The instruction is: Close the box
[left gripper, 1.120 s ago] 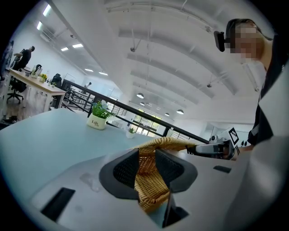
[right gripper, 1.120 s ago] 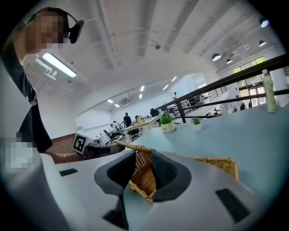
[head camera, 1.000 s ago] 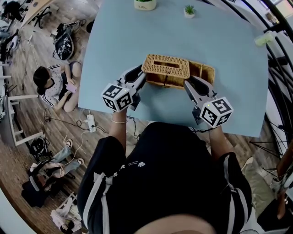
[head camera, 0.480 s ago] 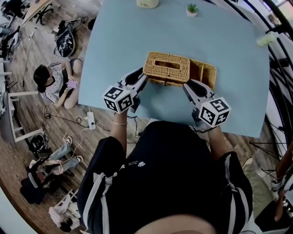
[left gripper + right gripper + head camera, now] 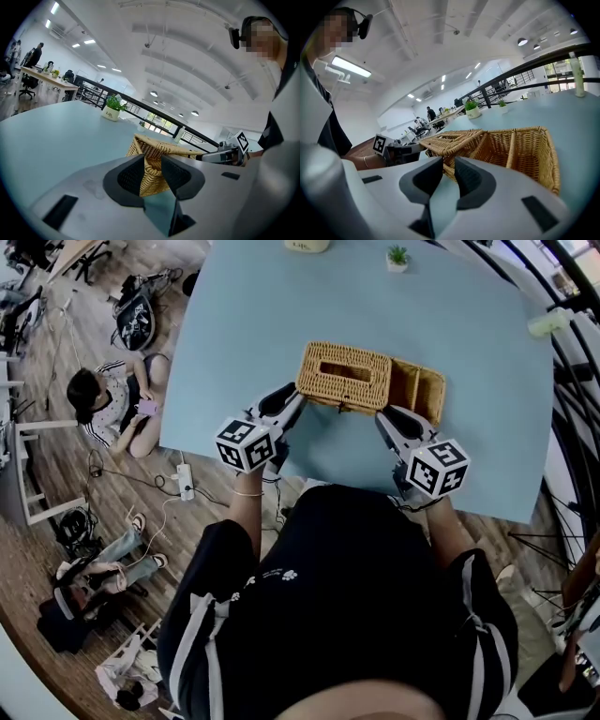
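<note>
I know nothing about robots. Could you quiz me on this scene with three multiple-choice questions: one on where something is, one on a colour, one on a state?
1. Where is the wicker lid?
A. On the floor
B. Over the left part of the wicker box
C. Next to the potted plant

2. What colour is the table?
A. Light blue
B. Red
C. Black

3. What state is the box in?
A. Fully closed
B. Upside down
C. Partly uncovered

Answers:
1. B: the head view shows the lid covering the box's left side, with the left gripper and right gripper each pinching its near edge.
2. A: the tabletop is pale blue in every view.
3. C: the compartments on the box's right side are still open to view beside the lid.
</note>
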### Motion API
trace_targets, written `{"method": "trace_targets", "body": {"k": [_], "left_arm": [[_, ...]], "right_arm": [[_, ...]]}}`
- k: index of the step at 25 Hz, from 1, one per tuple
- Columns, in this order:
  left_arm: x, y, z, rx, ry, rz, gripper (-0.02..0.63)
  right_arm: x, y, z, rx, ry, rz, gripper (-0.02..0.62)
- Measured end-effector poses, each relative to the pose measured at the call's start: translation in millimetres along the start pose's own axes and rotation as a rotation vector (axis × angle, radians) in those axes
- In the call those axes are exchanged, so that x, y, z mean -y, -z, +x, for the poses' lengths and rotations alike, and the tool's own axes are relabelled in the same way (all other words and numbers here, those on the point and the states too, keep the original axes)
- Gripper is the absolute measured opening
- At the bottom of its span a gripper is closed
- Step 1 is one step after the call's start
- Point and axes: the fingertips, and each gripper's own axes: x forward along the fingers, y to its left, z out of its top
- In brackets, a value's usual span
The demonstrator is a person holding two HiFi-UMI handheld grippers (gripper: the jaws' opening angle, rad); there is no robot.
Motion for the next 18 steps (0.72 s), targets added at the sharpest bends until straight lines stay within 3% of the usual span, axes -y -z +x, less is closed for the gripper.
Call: {"method": "trace_targets", "body": {"k": [18], "left_arm": [[-1.7,19.6,-7.3,-0.042,-0.039,-0.012,0.114]], "right_arm": [[1.8,3.6,-2.8,-0.012,0.011,0.01,0.071]]}}
